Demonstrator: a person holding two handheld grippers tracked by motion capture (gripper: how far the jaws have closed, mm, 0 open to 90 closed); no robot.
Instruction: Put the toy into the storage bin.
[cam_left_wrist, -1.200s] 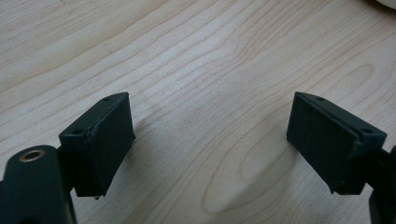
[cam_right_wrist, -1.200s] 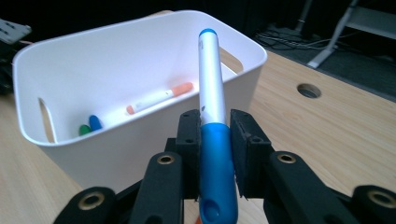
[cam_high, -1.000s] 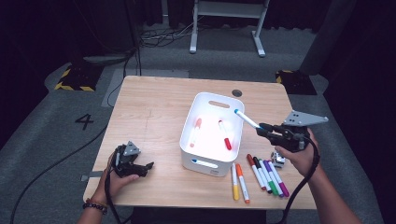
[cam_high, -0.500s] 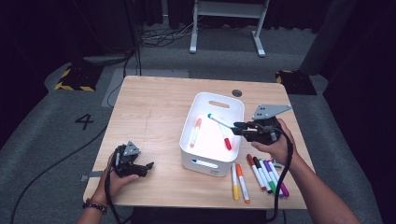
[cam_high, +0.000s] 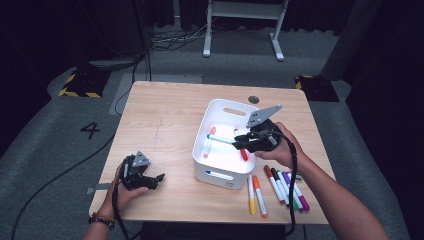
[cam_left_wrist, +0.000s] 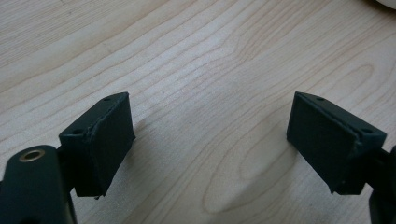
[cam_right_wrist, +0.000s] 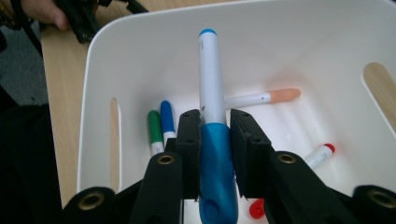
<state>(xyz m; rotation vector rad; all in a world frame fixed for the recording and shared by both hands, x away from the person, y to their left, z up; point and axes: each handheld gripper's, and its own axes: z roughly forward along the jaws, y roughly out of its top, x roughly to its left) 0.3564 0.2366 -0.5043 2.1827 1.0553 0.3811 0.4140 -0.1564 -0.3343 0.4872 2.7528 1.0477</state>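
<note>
My right gripper (cam_high: 242, 143) hangs over the white bin (cam_high: 220, 176), shut on a blue-capped marker (cam_high: 221, 139) that points left across the bin. In the right gripper view both pads (cam_right_wrist: 190, 140) clamp the blue cap, and the white barrel of the marker (cam_right_wrist: 210, 79) sticks out over the bin's floor (cam_right_wrist: 280, 51). An orange-capped marker (cam_right_wrist: 261, 97), a red one (cam_right_wrist: 320, 153), a green one (cam_right_wrist: 154, 129) and a blue one (cam_right_wrist: 166, 116) lie inside. At the table's front left rests my left gripper (cam_high: 154, 178), open over bare wood (cam_left_wrist: 210, 135).
Several loose markers (cam_high: 272, 190) lie in a row on the wooden table (cam_high: 165, 115), just right of the bin's front corner and under my right forearm. A small round disc (cam_high: 254, 99) sits behind the bin. Cables trail from both grippers.
My right gripper has carried the blue-capped marker leftward, from beside the bin's right rim to above its inside. The left gripper has stayed put.
</note>
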